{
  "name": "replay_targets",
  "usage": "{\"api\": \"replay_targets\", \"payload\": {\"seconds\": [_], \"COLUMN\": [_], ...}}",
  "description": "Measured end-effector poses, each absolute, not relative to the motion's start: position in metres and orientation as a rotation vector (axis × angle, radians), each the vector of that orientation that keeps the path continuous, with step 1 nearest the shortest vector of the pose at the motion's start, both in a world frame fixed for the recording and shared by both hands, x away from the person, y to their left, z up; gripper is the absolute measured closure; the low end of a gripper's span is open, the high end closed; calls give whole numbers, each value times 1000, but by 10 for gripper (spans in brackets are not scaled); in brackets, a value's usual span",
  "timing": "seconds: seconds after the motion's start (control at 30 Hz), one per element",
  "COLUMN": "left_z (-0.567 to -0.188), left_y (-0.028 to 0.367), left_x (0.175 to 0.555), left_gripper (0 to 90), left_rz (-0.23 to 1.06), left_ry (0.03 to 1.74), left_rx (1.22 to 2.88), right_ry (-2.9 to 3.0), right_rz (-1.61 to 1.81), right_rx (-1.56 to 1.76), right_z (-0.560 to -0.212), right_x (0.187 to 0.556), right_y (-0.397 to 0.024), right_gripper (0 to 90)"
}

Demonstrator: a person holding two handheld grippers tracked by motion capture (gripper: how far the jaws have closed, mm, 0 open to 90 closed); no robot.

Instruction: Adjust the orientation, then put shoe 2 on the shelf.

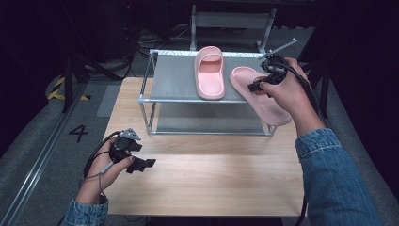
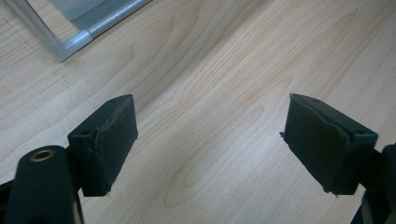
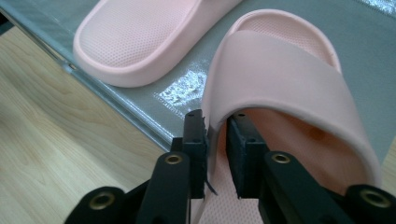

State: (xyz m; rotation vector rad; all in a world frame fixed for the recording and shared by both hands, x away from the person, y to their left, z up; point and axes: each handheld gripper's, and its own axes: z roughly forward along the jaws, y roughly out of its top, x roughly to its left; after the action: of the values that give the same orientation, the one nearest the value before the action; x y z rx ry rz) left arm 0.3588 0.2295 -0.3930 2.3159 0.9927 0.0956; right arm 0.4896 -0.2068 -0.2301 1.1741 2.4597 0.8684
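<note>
Pink slipper (image 1: 261,96) number two sits half on the top shelf (image 1: 179,80) of the metal rack (image 1: 149,101), toe end on the grey mat and heel end jutting out past the front rail toward the person. Its mate, the other pink slipper (image 1: 210,73), already lies flat on the same shelf just to the left, the two near each other but not touching.

Right hand-held gripper (image 3: 215,140) straddles the slipper's side wall just beneath the strap, one jaw outside and one inside the foot opening; the jaws stand slightly parted with the rim between them, and I cannot tell for certain whether the pads press on it. Left hand-held gripper (image 2: 210,140) hangs low over the wooden surface (image 1: 211,174), jaws spread wide with nothing between them.

The step in hand looks like setting this slipper beside its mate. To do it well, I would push it farther back until the heel clears the front rail and the sole lies flat, keep it parallel to the first one, and let go only once the shelf carries the whole weight, since an overhanging heel could tip it off
</note>
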Motion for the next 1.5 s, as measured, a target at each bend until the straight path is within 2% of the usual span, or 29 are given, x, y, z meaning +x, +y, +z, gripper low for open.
{"api": "replay_targets", "payload": {"seconds": [0.2, 0.47, 0.7, 0.93, 1.33, 1.5], "left_z": [-393, -393, -391, -390, -394, -394], "left_y": [227, 221, 213, 212, 210, 210], "left_x": [364, 372, 376, 377, 377, 376], "left_gripper": [180, 179, 179, 178, 178, 179], "left_rz": [85, 76, 62, 55, 46, 47], "left_ry": [981, 968, 950, 947, 950, 947], "left_rx": [2320, 2328, 2317, 2320, 2338, 2344], "right_ry": [2417, 2421, 2428, 2422, 2428, 2409], "right_rz": [956, 995, 1000, 963, 938, 944], "right_rx": [1140, 1019, 1093, 1167, 1209, 1210], "right_z": [-223, -217, -230, -251, -273, -270], "right_x": [469, 419, 374, 356, 366, 370], "right_y": [-222, -242, -277, -299, -308, -307], "right_gripper": [662, 626, 680, 731, 871, 899]}}
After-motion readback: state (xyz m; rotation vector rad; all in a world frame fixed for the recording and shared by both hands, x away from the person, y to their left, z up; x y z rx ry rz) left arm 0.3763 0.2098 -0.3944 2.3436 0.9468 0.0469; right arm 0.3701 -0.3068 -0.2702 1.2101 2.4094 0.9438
